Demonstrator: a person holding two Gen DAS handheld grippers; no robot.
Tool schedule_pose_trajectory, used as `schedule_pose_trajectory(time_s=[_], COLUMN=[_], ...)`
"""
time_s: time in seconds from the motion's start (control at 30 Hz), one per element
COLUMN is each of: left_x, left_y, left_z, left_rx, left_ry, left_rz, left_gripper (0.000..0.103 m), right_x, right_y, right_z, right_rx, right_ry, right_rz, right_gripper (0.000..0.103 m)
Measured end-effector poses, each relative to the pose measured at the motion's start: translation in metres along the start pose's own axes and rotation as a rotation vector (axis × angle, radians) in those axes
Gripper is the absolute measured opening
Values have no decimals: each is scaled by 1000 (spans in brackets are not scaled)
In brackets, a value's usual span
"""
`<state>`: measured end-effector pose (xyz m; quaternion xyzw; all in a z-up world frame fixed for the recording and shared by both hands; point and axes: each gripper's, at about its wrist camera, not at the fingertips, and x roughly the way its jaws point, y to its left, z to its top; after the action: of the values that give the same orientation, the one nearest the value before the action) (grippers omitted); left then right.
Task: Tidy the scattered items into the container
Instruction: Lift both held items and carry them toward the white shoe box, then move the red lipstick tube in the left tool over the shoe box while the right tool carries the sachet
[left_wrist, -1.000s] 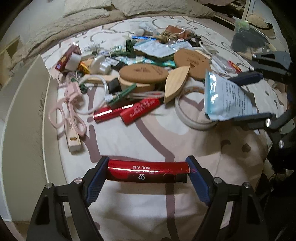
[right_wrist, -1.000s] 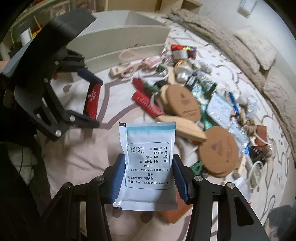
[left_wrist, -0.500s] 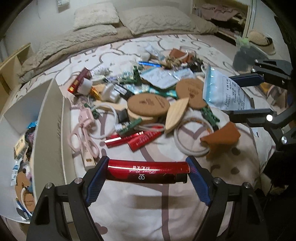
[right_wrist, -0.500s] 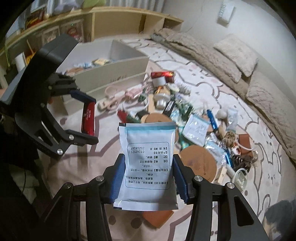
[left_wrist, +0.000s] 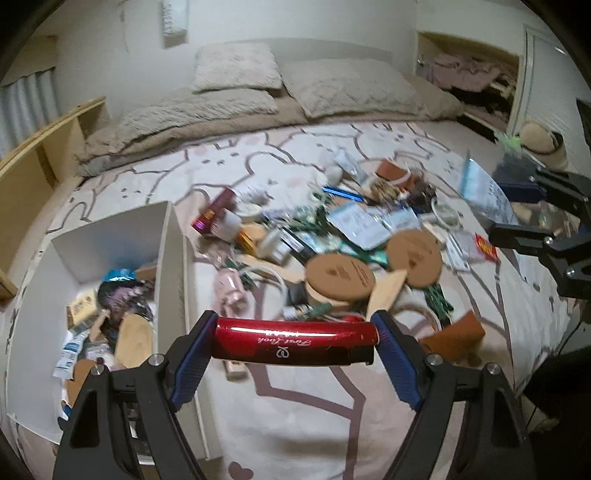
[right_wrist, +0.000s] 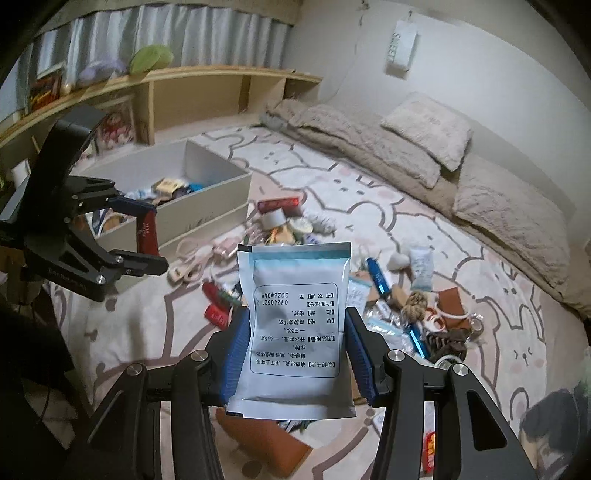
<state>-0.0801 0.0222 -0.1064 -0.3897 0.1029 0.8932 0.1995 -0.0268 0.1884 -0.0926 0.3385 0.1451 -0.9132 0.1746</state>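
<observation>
My left gripper is shut on a glossy red tube, held crosswise between its blue pads, above the patterned rug. My right gripper is shut on a white and blue printed sachet, which stands upright between its pads. The white open box lies to the left in the left wrist view, with several small items inside. That box sits behind the left gripper in the right wrist view. The right gripper with its sachet shows at the right edge of the left wrist view.
A heap of scattered items covers the rug: round cork coasters, a wooden leaf-shaped piece, pink scissors, blue pens, brown leather pieces. Beige cushions line the back wall. A wooden shelf stands behind the box.
Both grippers have risen and tilted up with their loads, so the box's inside, the cushions and the wall have come into view. Neither grip has changed.
</observation>
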Motion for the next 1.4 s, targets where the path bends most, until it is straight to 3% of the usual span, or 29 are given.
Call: schedule_pose_trajectory(time_s=[0.43,0.77,1.13,1.4], left_x=[-43,-84,-130,-142], left_y=[33,56,73,111], left_z=[29,55,93,99], left_rx=[-83,-117,-113,-232], left_ry=[-146,-241,-356,-407], left_rz=[84,165,270,295], left_gripper=[83,83,83,83], right_x=[-24,-31,-50,-43], right_y=[-6,4,26,49], right_z=[26,55,115,151], right_rx=[35,21,-45,-38], right_ry=[-113,-138,-220,-276], right_rz=[-40,-55,-61,-14], right_gripper=[51,51,51,51])
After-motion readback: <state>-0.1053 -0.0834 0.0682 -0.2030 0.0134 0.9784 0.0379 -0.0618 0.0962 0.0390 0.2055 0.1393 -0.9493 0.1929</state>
